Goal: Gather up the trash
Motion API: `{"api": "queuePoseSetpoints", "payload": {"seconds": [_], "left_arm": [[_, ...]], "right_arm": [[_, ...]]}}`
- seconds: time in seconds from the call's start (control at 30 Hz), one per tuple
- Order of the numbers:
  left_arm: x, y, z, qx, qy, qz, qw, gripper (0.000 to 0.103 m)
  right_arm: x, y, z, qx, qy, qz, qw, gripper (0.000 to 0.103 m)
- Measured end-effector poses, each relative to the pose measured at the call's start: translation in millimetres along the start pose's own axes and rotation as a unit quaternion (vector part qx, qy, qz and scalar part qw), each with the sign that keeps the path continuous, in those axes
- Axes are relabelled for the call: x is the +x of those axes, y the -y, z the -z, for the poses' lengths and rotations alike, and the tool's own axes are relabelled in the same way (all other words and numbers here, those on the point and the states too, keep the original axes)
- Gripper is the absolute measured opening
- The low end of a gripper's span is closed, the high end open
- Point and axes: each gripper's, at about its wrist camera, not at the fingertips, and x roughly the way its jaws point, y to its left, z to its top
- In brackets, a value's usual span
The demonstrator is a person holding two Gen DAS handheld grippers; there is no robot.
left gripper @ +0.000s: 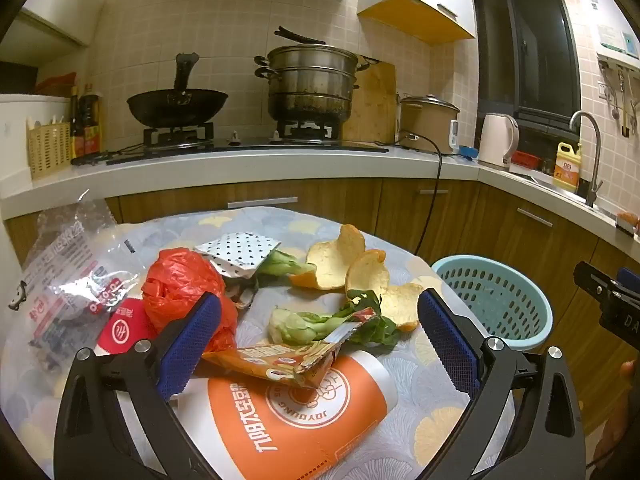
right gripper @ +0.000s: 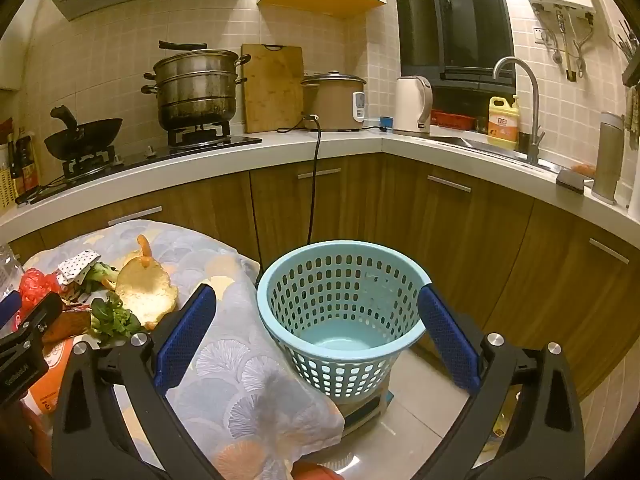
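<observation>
The trash is heaped on the table (left gripper: 420, 396), left of the bin (left gripper: 496, 300): an orange cup (left gripper: 280, 412) on its side farthest from the bin, a torn wrapper (left gripper: 288, 360) lying across it, greens (left gripper: 316, 324) and peel (left gripper: 352, 268) nearer the bin, a red bag (left gripper: 180, 284) and clear bag (left gripper: 68, 280) farther off. The bin appears empty, so collection is judged to be at its start. The left gripper (left gripper: 320, 340) is held over the wrapper and cup with its fingers spread wide and nothing pinched; a descent and a close on the wrapper is probably called for next, since it lies uppermost. The right gripper (right gripper: 316, 336) is held in front of the bin, fingers likewise spread and empty.

The bin is set below the table's edge, just beside it, with its mouth unobstructed. Open floor (right gripper: 420, 412) is seen around the bin, and cabinets (right gripper: 460, 232) stand behind it. The peel lies near the table's edge by the bin, so it could be knocked off.
</observation>
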Motion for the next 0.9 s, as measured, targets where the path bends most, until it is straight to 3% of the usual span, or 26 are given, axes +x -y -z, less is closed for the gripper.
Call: {"api": "queuePoseSetpoints", "payload": {"seconds": [0.9], "left_arm": [[-1.6,-0.3,-0.6,0.001,0.002,0.003,1.0000,0.095]], "right_arm": [[1.0,1.3,2.9,-0.001,-0.002,0.006,1.000,0.096]]}}
